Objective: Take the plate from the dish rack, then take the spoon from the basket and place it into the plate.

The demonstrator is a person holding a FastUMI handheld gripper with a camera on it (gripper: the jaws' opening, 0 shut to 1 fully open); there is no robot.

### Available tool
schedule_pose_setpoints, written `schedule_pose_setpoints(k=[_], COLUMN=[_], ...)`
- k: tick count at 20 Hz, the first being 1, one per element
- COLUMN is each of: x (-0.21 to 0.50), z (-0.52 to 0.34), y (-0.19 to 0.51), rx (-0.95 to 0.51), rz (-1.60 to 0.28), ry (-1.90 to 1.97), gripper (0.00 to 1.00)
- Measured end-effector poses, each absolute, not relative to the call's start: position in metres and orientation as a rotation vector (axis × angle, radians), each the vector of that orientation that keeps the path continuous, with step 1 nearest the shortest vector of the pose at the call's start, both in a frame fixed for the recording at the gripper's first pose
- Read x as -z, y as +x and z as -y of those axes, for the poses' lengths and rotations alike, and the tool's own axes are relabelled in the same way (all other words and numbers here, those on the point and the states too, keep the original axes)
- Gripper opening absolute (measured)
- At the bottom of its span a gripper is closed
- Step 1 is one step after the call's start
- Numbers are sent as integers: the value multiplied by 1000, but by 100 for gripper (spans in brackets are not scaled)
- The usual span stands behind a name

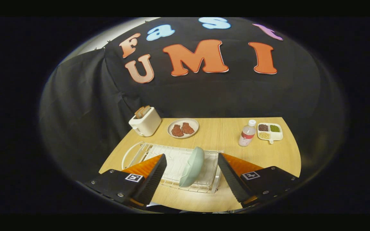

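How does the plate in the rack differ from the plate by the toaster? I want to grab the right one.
The plate in the rack is pale green, stands on edge in the dish rack and is empty, between the open fingers of the gripper. The plate by the toaster is cream, lies flat on the table beside the toaster and holds two brown pieces of food. Both look round.

Smooth matt plate (191, 166), white wire dish rack (175, 160), perhaps coated metal, wood-grain table (223, 131)
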State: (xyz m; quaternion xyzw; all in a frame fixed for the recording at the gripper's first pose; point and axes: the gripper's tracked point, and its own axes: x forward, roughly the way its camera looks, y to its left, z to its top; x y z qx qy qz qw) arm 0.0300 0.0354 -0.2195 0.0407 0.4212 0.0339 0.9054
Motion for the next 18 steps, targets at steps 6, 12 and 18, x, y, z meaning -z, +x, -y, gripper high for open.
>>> schedule_pose_setpoints(k=[6, 12, 18], x=[274, 305, 327], z=[-43, -51, -66], y=[19, 19, 22], rx=[-57, -44, -35], rz=[-1066, -1169, -1240], ry=[96, 79, 45], gripper=[89, 78, 63])
